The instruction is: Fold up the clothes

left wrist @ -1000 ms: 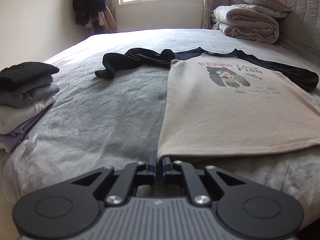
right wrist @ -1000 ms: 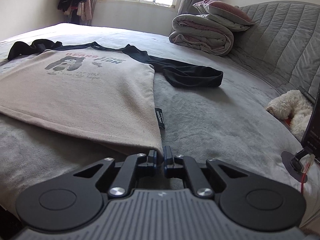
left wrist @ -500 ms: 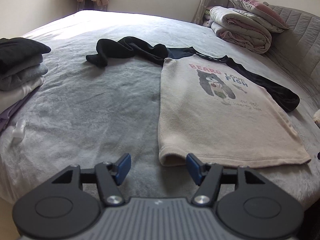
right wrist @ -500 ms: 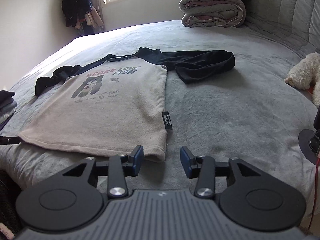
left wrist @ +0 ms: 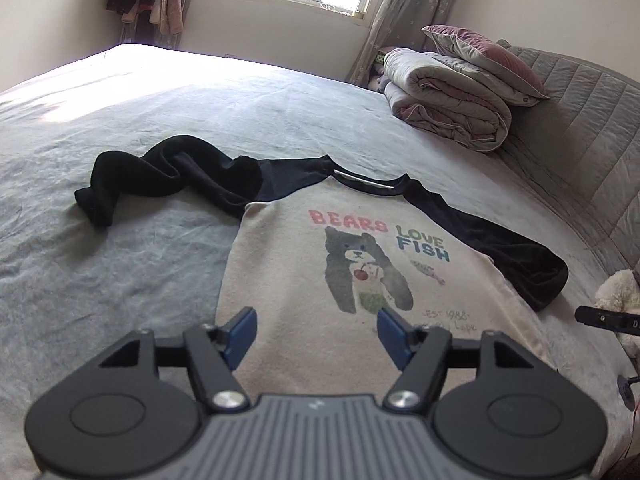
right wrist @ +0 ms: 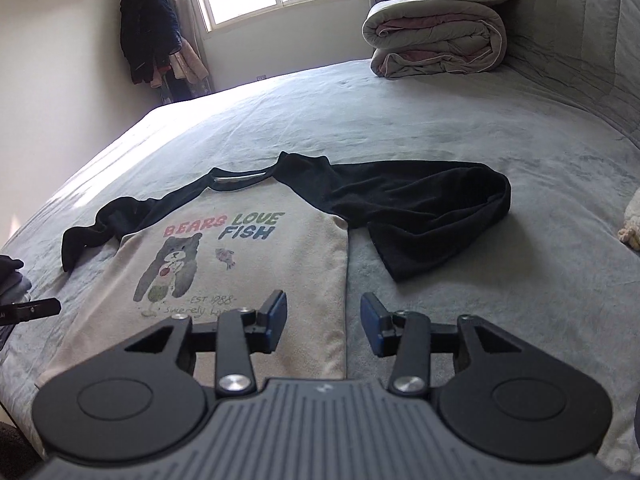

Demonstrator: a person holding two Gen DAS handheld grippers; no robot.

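Cream bear-print shirt (left wrist: 320,280) flat on bed — black sleeves crumpled, both tools (left wrist: 316,336) (right wrist: 323,322) agape, empty

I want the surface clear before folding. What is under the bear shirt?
The shirt lies flat, print up, on the grey blanket covering the bed; blanket shows on every side. Nothing bulges through, but whatever is beneath the fabric is covered and cannot be seen.

The left gripper (left wrist: 316,336) hovers with its jaws wide apart and empty above the cream raglan shirt (left wrist: 320,280), spread flat on the grey bed (left wrist: 120,264); its black left sleeve (left wrist: 160,176) lies crumpled.
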